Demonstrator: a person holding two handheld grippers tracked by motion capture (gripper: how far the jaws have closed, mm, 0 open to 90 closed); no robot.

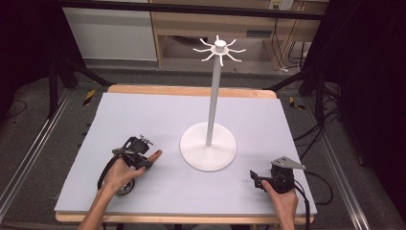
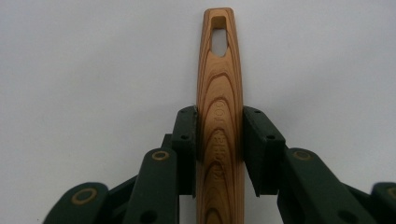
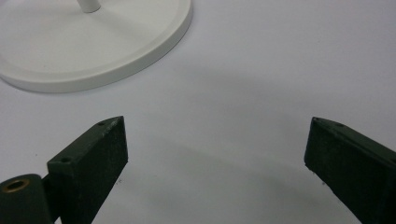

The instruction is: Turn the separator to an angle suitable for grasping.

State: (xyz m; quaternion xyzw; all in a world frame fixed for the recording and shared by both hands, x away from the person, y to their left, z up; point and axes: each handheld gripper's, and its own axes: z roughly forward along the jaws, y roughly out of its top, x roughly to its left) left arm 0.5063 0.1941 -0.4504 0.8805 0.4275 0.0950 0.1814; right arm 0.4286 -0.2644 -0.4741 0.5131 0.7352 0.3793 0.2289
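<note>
My left tongs (image 1: 143,154) were clamped on the wooden handle (image 2: 219,107), both pads pressed against its flat sides, nearer its middle than its slotted end. The handle lay low over the surface (image 1: 143,120), to the left of the white stand's base (image 1: 208,146), with its tip pointing toward that base. My right tongs (image 3: 215,158) sat on the other side of the base, jaws spread wide with nothing between them, the base's rim just ahead.

To do this step well, I judged I should keep the squeeze firm and square so the smooth wood could not swivel, and lift straight before turning. The hanging slot (image 2: 217,39) stood clear beyond the pads, which suited threading it. Farther up, the stand's pole (image 1: 213,100) rose to its ring of hooks (image 1: 219,49); I would bring the slot onto one slowly.
</note>
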